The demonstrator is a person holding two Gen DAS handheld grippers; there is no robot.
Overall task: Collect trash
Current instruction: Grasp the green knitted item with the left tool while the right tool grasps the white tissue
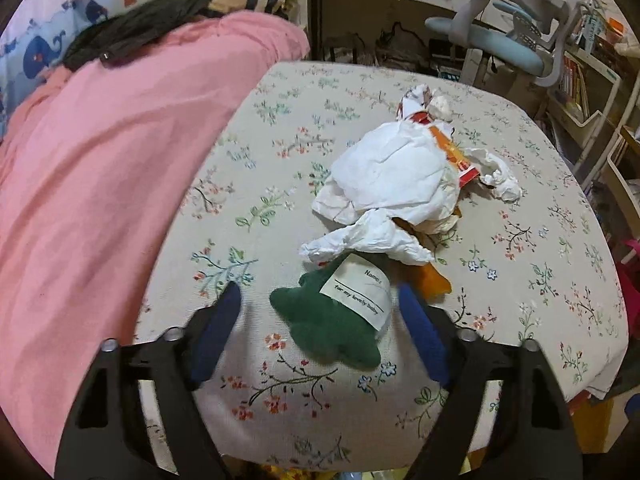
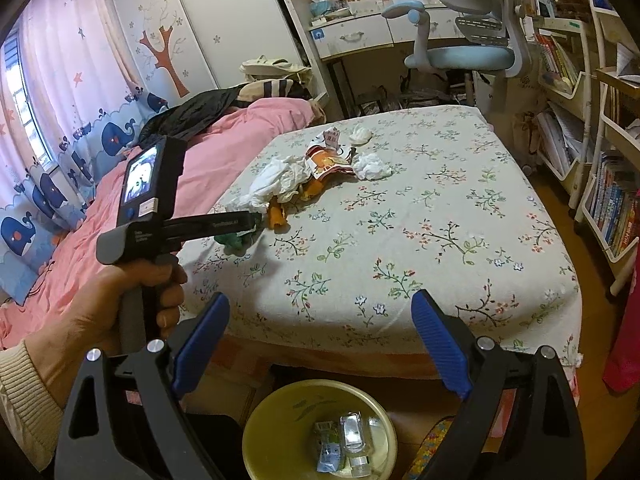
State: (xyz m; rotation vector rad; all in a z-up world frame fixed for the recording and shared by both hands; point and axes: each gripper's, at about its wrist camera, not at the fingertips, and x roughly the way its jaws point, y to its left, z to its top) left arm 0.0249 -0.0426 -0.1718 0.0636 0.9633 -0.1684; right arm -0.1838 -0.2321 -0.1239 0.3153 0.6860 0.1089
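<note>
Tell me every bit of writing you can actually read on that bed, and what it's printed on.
"Name:" on the white tag of the green plush toy.
"for my lovely baby" on the same tag.
Orange snack wrapper: print too crumpled to read.
Left gripper lettering: too blurred.

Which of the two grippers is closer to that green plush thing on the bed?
The left gripper: its open jaws straddle the green plush. The right gripper hovers off the bed's edge, above the yellow bin.

Your left wrist view is looking steeply down, close over the trash pile; your right is watching the same bed from farther back.
</note>
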